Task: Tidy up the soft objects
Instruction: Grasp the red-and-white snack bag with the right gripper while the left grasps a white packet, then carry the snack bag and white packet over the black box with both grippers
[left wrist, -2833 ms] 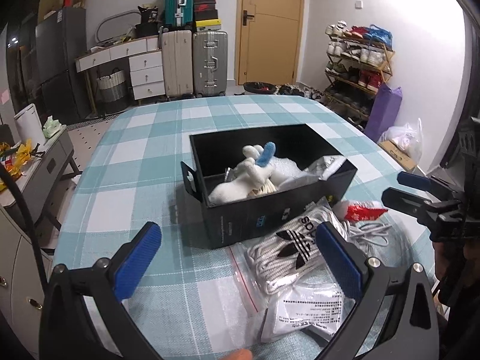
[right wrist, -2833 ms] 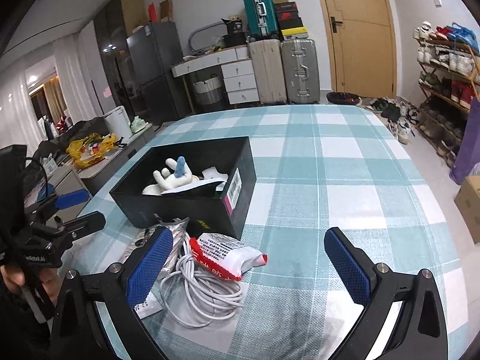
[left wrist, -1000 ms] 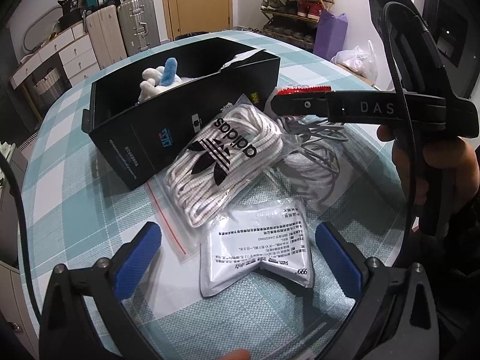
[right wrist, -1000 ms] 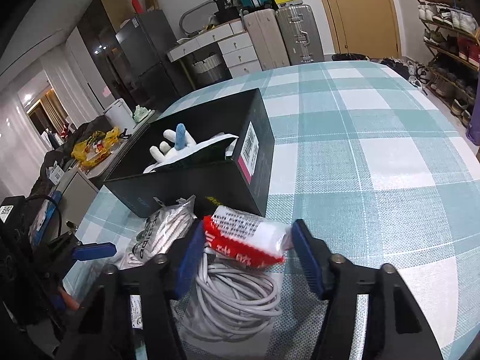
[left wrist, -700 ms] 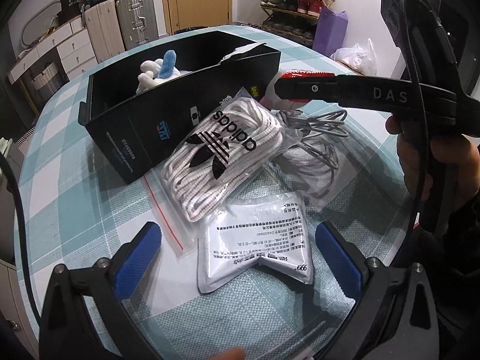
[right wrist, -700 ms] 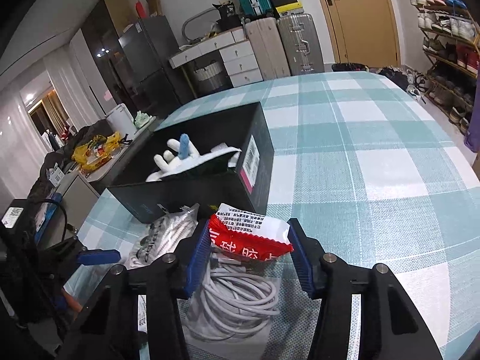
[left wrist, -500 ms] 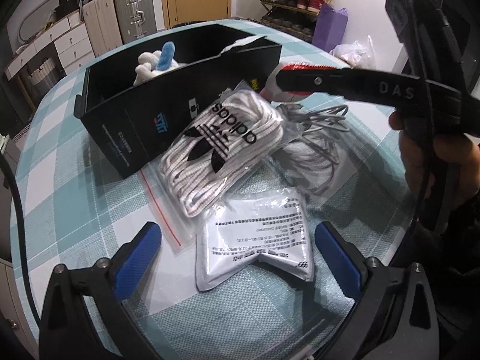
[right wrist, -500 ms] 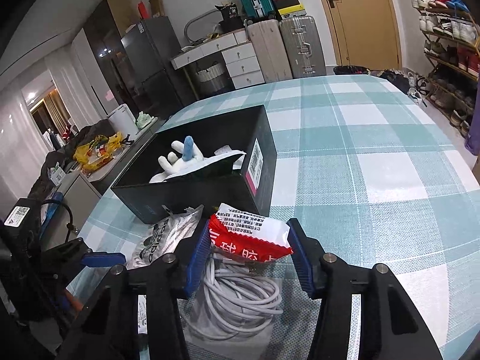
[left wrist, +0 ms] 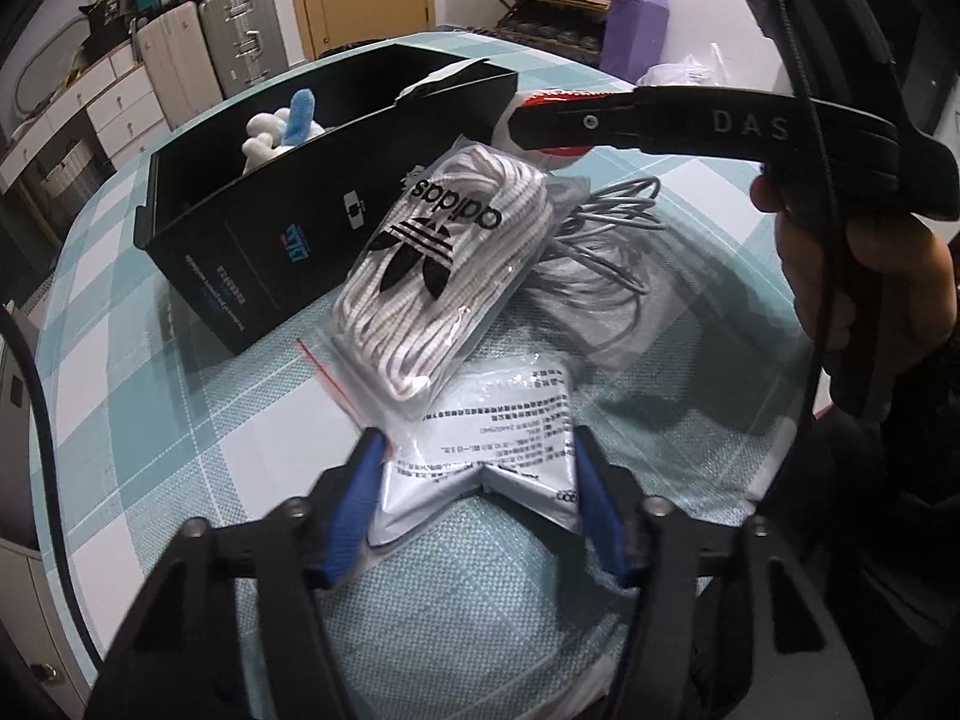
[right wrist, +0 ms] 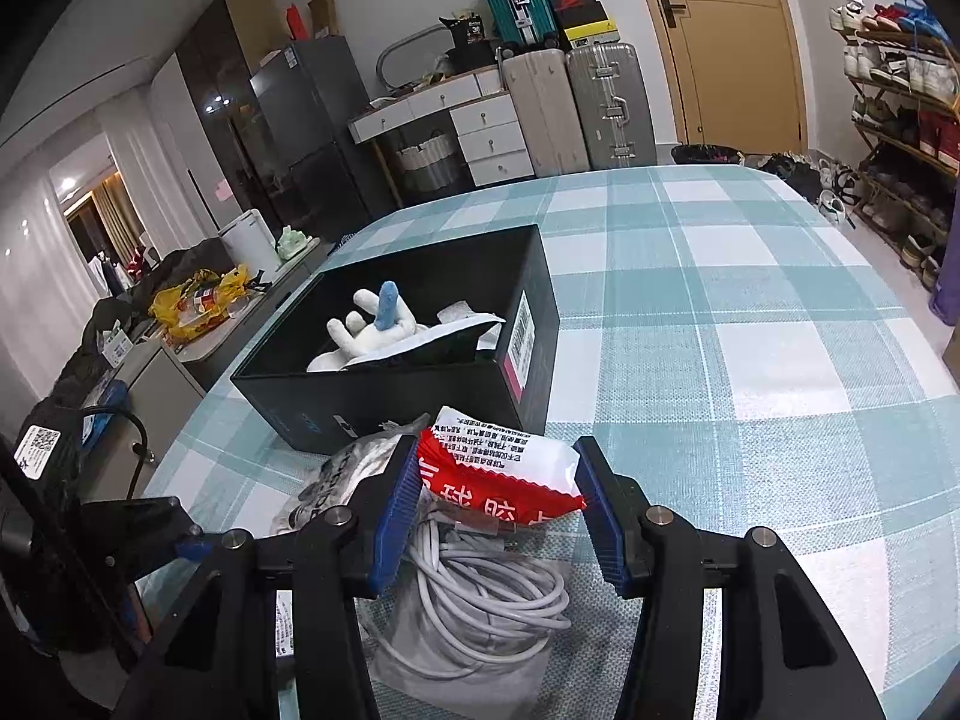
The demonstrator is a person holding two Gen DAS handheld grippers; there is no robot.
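Note:
My left gripper (left wrist: pixel 477 477) is shut on a flat white packet with black print (left wrist: pixel 492 438) that lies on the checked tablecloth. My right gripper (right wrist: pixel 495 480) is shut on a red and white soft pack (right wrist: pixel 492 471) and holds it above the table, just in front of the black box (right wrist: pixel 396 396). The same pack (left wrist: pixel 540 105) and the right gripper show in the left wrist view beside the box (left wrist: pixel 288 204). White gloves with a blue fingertip (right wrist: pixel 375 324) lie in the box. A bag of white laces with an adidas logo (left wrist: pixel 444 258) leans on the box.
A bagged coil of grey cable (right wrist: pixel 480 594) lies under my right gripper; it also shows in the left wrist view (left wrist: pixel 606 252). The checked table (right wrist: pixel 750 360) stretches right and back. Suitcases (right wrist: pixel 576 102), drawers and a shoe rack (right wrist: pixel 900 120) stand beyond.
My left gripper has closed from wide open onto the white printed packet. My right gripper, shut on the red pack, has lifted it a little and held it by the box.

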